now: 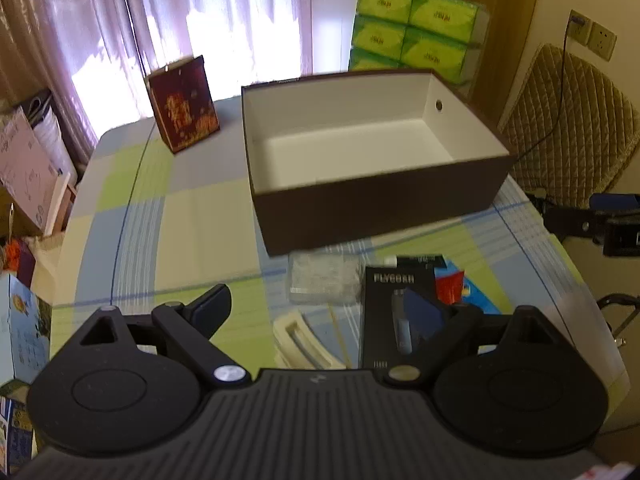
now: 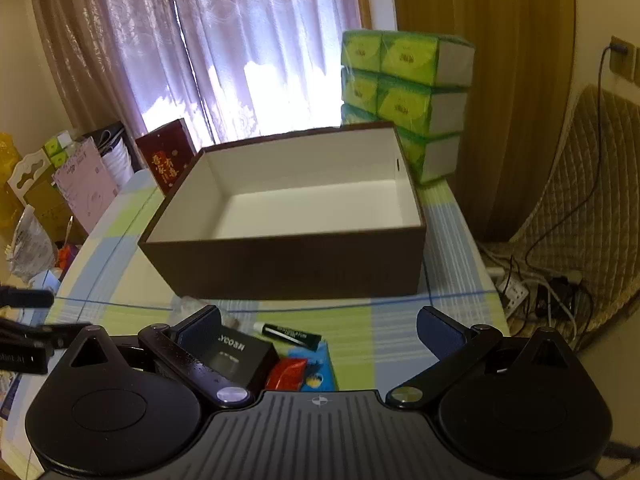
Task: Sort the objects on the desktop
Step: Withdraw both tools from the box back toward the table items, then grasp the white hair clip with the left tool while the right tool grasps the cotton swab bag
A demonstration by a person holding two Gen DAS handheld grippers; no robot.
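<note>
a: what's hard to read here?

b: both views are blurred. the box (image 1: 372, 184) stands on the checked cloth (image 1: 132, 220), open, white inside, nothing visible in it. in front of it lie small things, partly covered by gripper parts: a black carton (image 1: 394, 300), its lower part behind the left gripper (image 1: 320, 312); a clear packet (image 1: 324, 282), too smeared to name; a cream tray (image 1: 300, 340), cut off by the body.

a: and from the right wrist?

b: the same carton (image 2: 236, 354) sits behind the right gripper (image 2: 318, 330), under its left finger. a black tube (image 2: 292, 336) lies clear just beyond it; a red packet (image 2: 286, 372) and a blue item (image 2: 320, 368) are half hidden by the body.

a: the jaws?

b: left ones spread wide, pinching nothing, hanging above the items. right ones also spread, nothing between the pads; whether a finger touches the carton i cannot tell.

a: background?

b: green tissue packs (image 2: 404, 92), a red bag (image 1: 184, 104), curtains (image 2: 240, 40).
</note>
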